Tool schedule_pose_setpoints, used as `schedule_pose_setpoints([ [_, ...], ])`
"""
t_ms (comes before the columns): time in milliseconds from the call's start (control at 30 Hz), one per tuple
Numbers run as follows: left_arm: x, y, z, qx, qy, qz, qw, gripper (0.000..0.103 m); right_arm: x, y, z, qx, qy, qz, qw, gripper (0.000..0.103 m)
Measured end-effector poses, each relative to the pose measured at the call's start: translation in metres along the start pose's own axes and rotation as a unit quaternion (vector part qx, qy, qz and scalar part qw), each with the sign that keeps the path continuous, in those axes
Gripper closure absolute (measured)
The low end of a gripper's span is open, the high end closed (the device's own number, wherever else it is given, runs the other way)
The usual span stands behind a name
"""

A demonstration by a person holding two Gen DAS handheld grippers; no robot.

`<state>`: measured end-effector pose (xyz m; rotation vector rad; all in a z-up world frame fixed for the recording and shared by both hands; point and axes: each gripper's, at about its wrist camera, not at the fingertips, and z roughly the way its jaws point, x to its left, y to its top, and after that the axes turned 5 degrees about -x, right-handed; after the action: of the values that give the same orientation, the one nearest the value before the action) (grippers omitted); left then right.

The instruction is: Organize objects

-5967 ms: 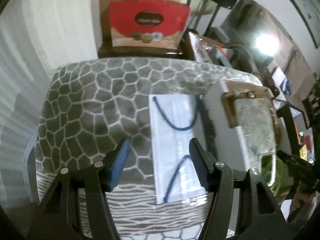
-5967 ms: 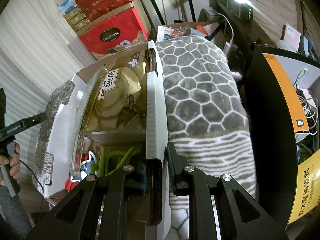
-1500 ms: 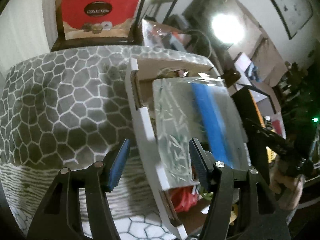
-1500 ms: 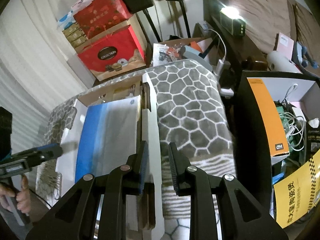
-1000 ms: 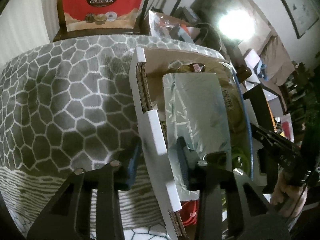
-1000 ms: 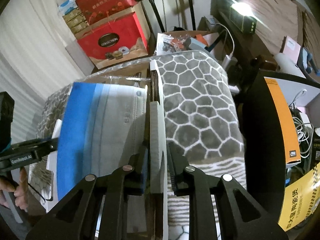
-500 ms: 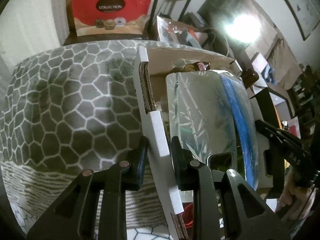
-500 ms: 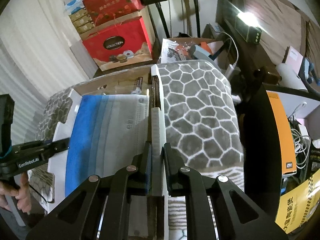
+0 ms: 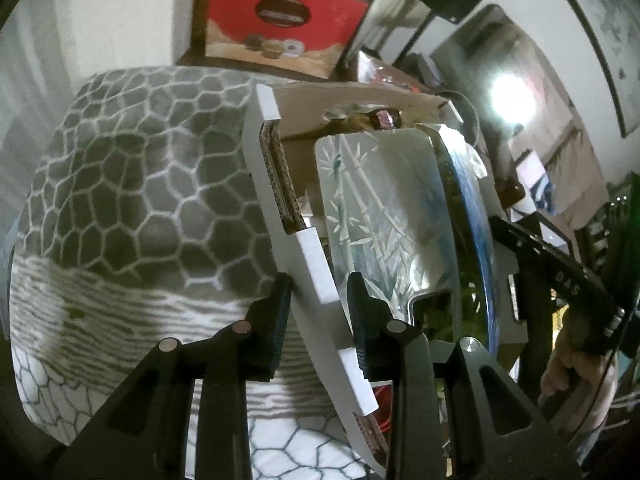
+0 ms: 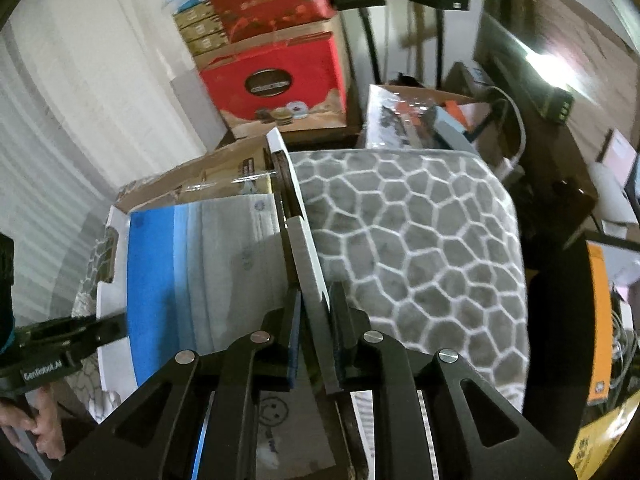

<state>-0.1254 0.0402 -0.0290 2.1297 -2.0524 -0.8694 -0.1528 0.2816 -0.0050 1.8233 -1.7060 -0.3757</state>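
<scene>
White-faced corrugated wall sits between the jaws of both tools.

- Left gripper (image 9: 316, 300): jaws narrow, astride the left wall of the cardboard box (image 9: 272, 168) near its 6 o'clock end. They have just eased open a little. The wall is between them and the pads look to bear on it, though the inner pad's contact is hard to read.
- Right gripper (image 10: 318, 320): jaws all but closed, pinching the thinner right wall of the box.
- Box location: on a grey honeycomb blanket (image 9: 140, 184), with blanket at 9 o'clock of the left jaws and at 3 o'clock of the right jaws. Whether the base rests on it, cannot tell.
- Contents: bamboo-printed pack (image 9: 380, 208) and blue-and-white mask pack (image 10: 208, 264), both lying flat near the top.
- Beyond, at 12 o'clock: red gift box (image 9: 280, 28).

Orientation: long axis runs 6 to 12 o'clock in both views, far end toward the gift box, open top upward.

Judgement: the step is a two-handed carry or shift of the box.
- Keep both hands level and matched in pace, or the walls will twist.
- Firm up the left grip first.
- Avoid tilting, since the loose packs could slide out.
</scene>
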Motion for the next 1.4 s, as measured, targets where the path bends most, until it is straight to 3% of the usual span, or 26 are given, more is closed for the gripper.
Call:
schedule_pose_setpoints([
  [333,0.023,-0.009,0.0,0.001,0.0,-0.028,0.9996,0.076,0.023,0.007,0.027,0.011,0.004,-0.039,0.999,0.089],
  [400,0.023,-0.008,0.001,0.004,-0.003,-0.028,0.9996,0.069,0.023,0.007,0.026,0.008,0.003,-0.038,0.999,0.086],
  [467,0.025,-0.008,-0.001,0.006,-0.013,-0.029,0.9995,0.046,0.02,0.008,0.019,-0.003,0.002,-0.029,1.0,0.084],
  [533,0.031,-0.006,-0.009,-0.005,-0.017,-0.035,0.9992,0.045,0.019,0.01,0.01,-0.012,-0.012,-0.025,1.0,0.074],
  [633,0.039,0.002,-0.022,-0.023,-0.011,-0.034,0.9991,0.044,0.017,0.006,-0.01,-0.028,-0.04,-0.031,0.998,0.069],
  [767,0.046,0.02,-0.034,-0.05,0.018,-0.013,0.9985,0.043,0.011,-0.004,-0.031,-0.036,-0.039,-0.019,0.998,0.059],
  [800,0.048,0.024,-0.034,-0.051,0.021,-0.009,0.9984,0.039,0.009,-0.007,-0.036,-0.038,-0.039,-0.016,0.998,0.056],
  [833,0.049,0.03,-0.034,-0.056,0.021,-0.003,0.9982,0.026,0.007,-0.012,-0.042,-0.04,-0.039,-0.009,0.998,0.051],
  [867,0.051,0.036,-0.034,-0.065,0.015,0.004,0.9978,0.02,0.005,-0.016,-0.047,-0.041,-0.037,-0.002,0.998,0.049],
  [967,0.052,0.051,-0.028,-0.077,0.011,0.031,0.9965,0.02,-0.001,-0.03,-0.062,-0.046,-0.018,0.033,0.998,0.038],
  [1200,0.06,0.077,-0.013,-0.079,-0.027,0.053,0.9951,0.019,0.0,-0.068,-0.076,-0.04,0.044,0.093,0.994,0.038],
  [1400,0.046,0.087,0.002,-0.071,-0.025,0.12,0.99,0.019,0.005,-0.094,-0.085,-0.039,0.049,0.11,0.992,0.037],
])
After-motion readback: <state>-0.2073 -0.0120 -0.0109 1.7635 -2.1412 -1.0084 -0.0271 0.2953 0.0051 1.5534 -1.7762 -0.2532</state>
